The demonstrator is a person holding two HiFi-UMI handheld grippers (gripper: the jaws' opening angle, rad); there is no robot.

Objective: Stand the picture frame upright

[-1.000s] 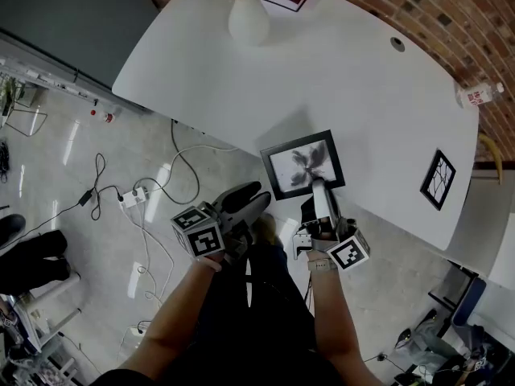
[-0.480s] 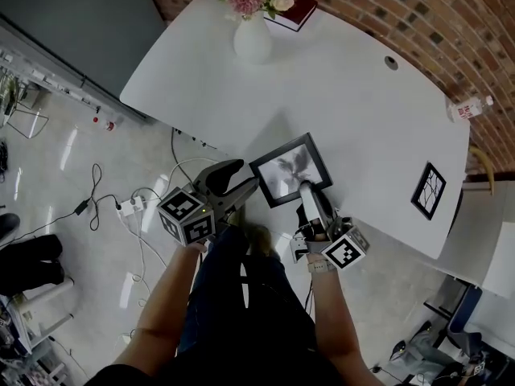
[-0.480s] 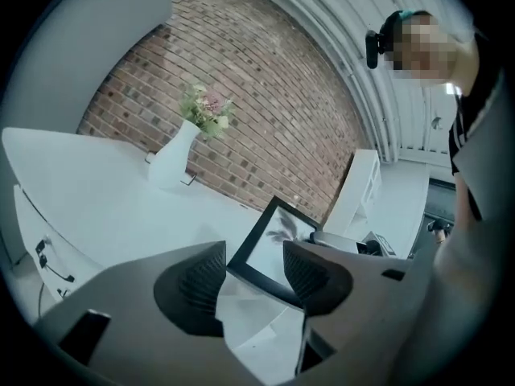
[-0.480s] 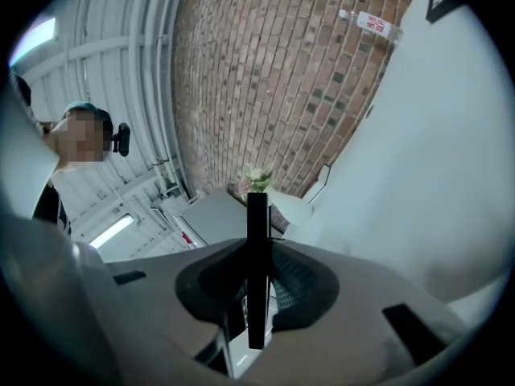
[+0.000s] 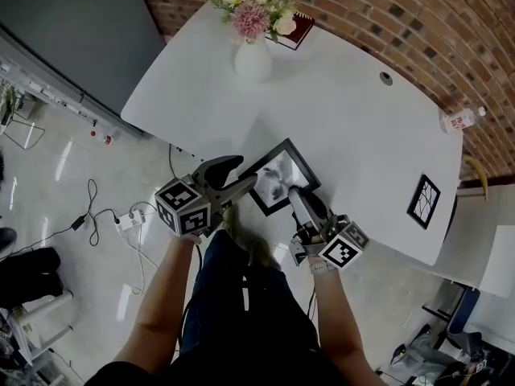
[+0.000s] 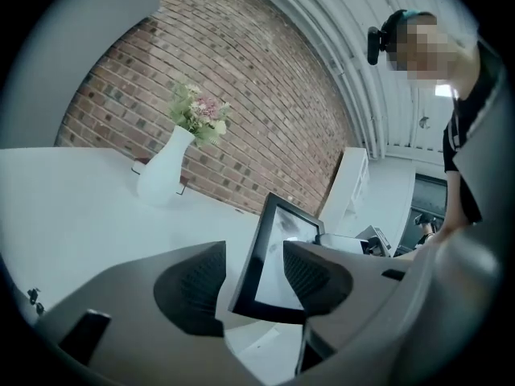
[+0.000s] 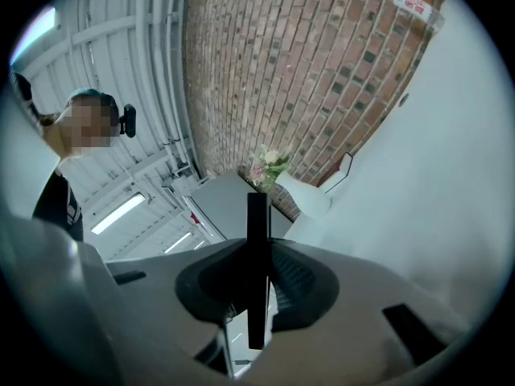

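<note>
A: So, what fills your view from above?

B: Mostly the white table (image 5: pixel 362 127), curving along a brick wall (image 5: pixel 451 30). At its 12 o'clock end stands a white vase (image 5: pixel 253 59) holding pink and cream flowers (image 5: pixel 253 6).

A: And the picture frame?

B: The black picture frame (image 5: pixel 278 175) is at the table's 6 o'clock edge, the one nearest me. It is raised off flat and tilted, with its picture side visible from above. Whether its far edge rests on the tabletop, I can't tell.

A: Who has hold of it?

B: My right gripper (image 5: pixel 294 193), coming in from the frame's 5 o'clock. Looking along its jaws, I see the frame edge-on as a thin dark bar, with both pads closed against it.

A: Your left?

B: My left gripper (image 5: pixel 244 171) is at the frame's 9 o'clock. Its jaws have just been opening and stand wide. The frame's side edge and lower corner sit between them with a clear gap on one side, so nothing is pinched there.

A: Anything smaller around?

B: From the held frame, a second, smaller black frame (image 5: pixel 424 201) lies flat at 3 o'clock, well apart. A red book (image 5: pixel 296 30) sits just beside the vase, at its 1 o'clock. A clear bottle (image 5: pixel 463 119) with a red-printed label is at the table's 2 o'clock edge, and a round cable hole (image 5: pixel 386 77) is at 1 o'clock.
</note>
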